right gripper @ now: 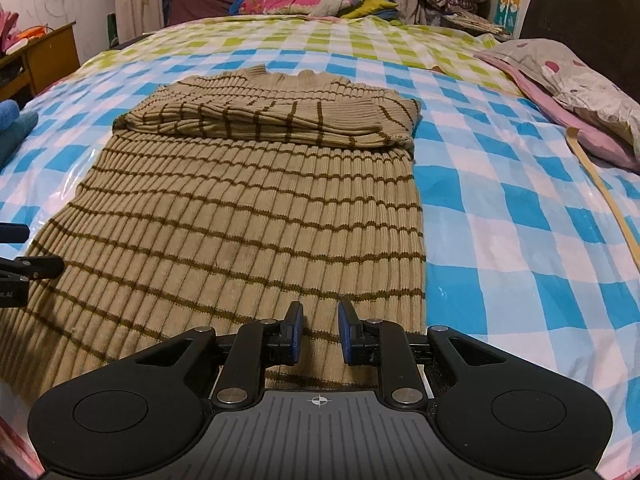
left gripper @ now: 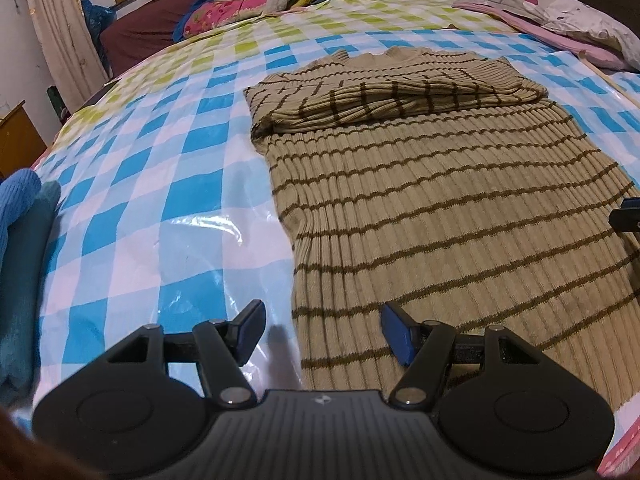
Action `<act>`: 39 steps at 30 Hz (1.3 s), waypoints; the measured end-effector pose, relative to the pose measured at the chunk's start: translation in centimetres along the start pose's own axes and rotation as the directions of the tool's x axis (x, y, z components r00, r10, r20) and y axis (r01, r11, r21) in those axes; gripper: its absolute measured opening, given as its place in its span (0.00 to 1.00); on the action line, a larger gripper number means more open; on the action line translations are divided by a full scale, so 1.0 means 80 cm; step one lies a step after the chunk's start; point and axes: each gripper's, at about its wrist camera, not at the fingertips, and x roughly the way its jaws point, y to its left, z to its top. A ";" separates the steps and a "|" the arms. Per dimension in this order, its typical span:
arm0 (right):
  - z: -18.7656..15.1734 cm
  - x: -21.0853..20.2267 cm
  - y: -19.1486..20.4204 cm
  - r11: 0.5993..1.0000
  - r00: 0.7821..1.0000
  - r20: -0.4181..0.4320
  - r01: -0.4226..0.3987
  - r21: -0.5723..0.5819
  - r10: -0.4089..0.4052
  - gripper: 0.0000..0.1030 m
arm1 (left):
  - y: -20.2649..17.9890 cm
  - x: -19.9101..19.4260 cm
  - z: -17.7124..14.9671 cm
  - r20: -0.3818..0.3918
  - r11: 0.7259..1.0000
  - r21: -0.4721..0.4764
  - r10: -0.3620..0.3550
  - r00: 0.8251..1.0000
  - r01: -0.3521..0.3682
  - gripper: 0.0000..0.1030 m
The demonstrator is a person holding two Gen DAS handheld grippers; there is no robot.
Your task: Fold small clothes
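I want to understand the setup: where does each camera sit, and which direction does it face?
Left wrist: on the left gripper near the sweater's near left edge, facing up the bed; its wide-open jaws show, plus a sliver of the right gripper.
Right wrist: on the right gripper over the near hem, same direction; narrowly open jaws show, the left gripper at the left border.
Shared: sweater, checkered sheet, pillow.

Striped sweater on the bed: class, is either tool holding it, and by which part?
Neither. The left tool and right tool are open above the striped sweater's hem edge, gripping nothing.
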 end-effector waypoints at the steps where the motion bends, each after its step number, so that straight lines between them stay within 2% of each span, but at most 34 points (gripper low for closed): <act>1: -0.001 0.000 0.000 1.000 1.000 0.000 0.002 -0.002 -0.002 0.19 | 0.001 0.000 -0.001 0.000 1.000 -0.002 0.000 1.000 0.000 0.67; 12: -0.009 -0.005 0.004 0.999 1.000 -0.002 0.023 -0.027 -0.023 0.24 | 0.006 -0.007 -0.011 -0.003 1.000 -0.021 0.003 1.000 -0.003 0.68; 16: -0.014 -0.006 0.009 0.997 0.999 0.004 0.042 -0.057 -0.042 0.26 | 0.008 -0.010 -0.016 -0.002 1.000 -0.024 0.010 1.000 -0.011 0.72; 22: -0.023 -0.009 0.017 0.992 0.998 0.015 0.066 -0.104 -0.065 0.29 | 0.010 -0.015 -0.024 0.001 1.000 -0.023 0.018 1.000 -0.018 0.73; 34: -0.033 -0.015 0.013 0.993 0.998 0.001 0.066 -0.101 -0.067 0.35 | 0.016 -0.023 -0.037 0.004 0.999 -0.036 0.022 1.000 -0.022 0.74; 39: -0.040 -0.024 -0.005 0.998 0.998 -0.035 0.042 -0.047 -0.044 0.37 | 0.020 -0.032 -0.048 0.003 0.999 -0.046 0.026 1.000 -0.025 0.75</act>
